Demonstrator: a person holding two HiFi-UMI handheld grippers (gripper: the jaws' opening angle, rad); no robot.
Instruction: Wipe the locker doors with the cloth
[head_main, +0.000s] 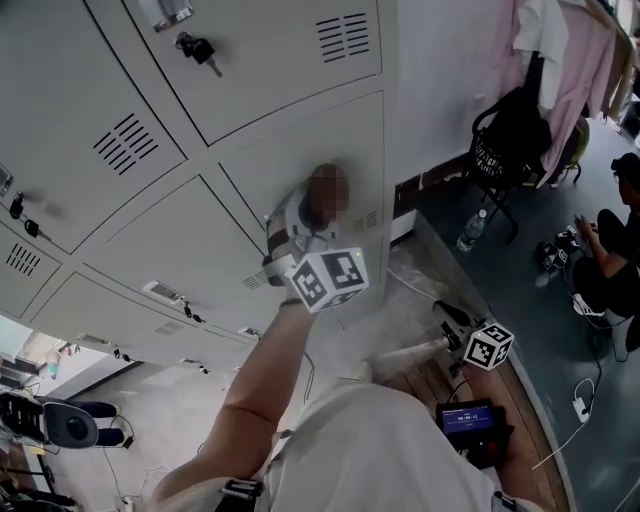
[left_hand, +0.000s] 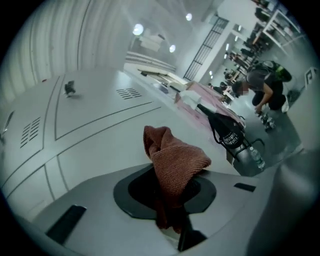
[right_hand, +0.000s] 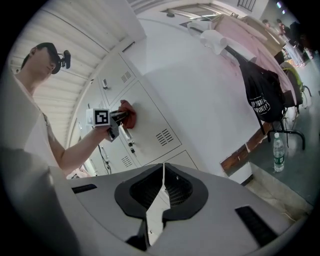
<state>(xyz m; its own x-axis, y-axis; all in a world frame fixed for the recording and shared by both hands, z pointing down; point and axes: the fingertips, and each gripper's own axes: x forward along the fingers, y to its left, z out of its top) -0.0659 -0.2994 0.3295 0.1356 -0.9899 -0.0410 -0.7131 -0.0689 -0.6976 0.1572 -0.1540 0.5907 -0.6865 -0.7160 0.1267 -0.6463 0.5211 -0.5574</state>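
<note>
The cloth (left_hand: 172, 160) is pinched in the closed jaws of the left gripper (left_hand: 169, 215). Its loose end is left sticking out ahead of the jaws, so it can be rubbed on the locker door (left_hand: 95, 150). The right gripper (right_hand: 161, 192) is kept low and well away, jaws shut on nothing, likely because it is not needed.

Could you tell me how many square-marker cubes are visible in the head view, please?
2. The upper cube is on the left gripper at the locker door; the lower cube is on the right gripper, lower right. None seems hidden.
</note>
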